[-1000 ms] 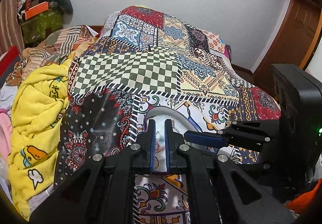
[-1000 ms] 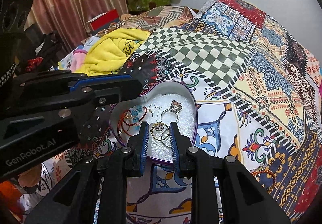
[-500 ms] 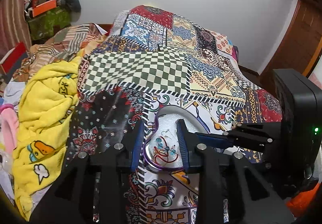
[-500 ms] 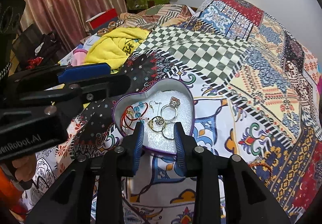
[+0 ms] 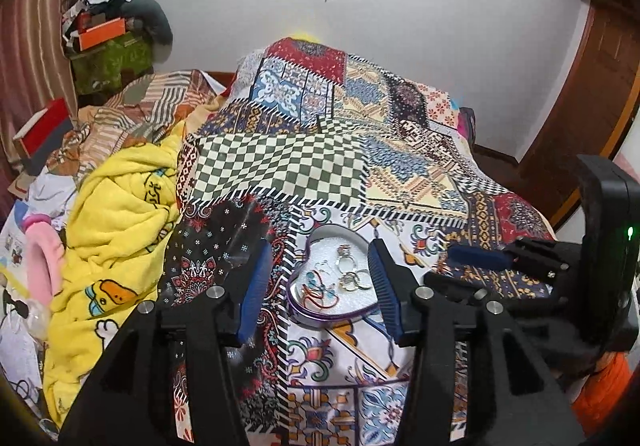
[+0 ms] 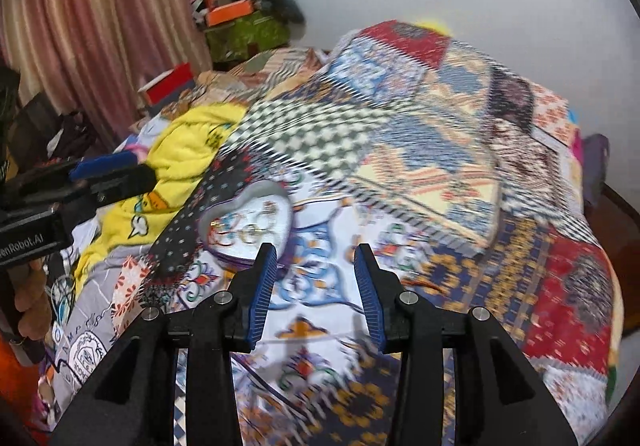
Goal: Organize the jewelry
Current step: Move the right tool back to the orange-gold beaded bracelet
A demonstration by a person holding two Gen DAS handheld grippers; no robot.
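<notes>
A heart-shaped tin (image 5: 320,316) with a purple rim lies on the patterned bedspread. It holds several rings (image 5: 352,278), earrings and a red cord bracelet (image 5: 316,292) on white lining. My left gripper (image 5: 316,286) is open and empty, raised above the tin, which shows between its fingers. My right gripper (image 6: 316,286) is open and empty, to the right of the tin (image 6: 224,256), whose contents are blurred in the right wrist view. The right gripper's finger (image 5: 476,258) shows at the right of the left wrist view.
A yellow blanket (image 5: 116,246) and pink item (image 5: 42,266) lie left of the tin. Boxes and clutter (image 5: 108,45) stand at the back left by a curtain. A wooden door (image 5: 592,93) is at the right. A small piece of jewelry (image 6: 424,282) lies on the bedspread.
Both grippers opened wide and pulled up and back from the tin. The right gripper swung to the right, so the tin now sits to its left.
</notes>
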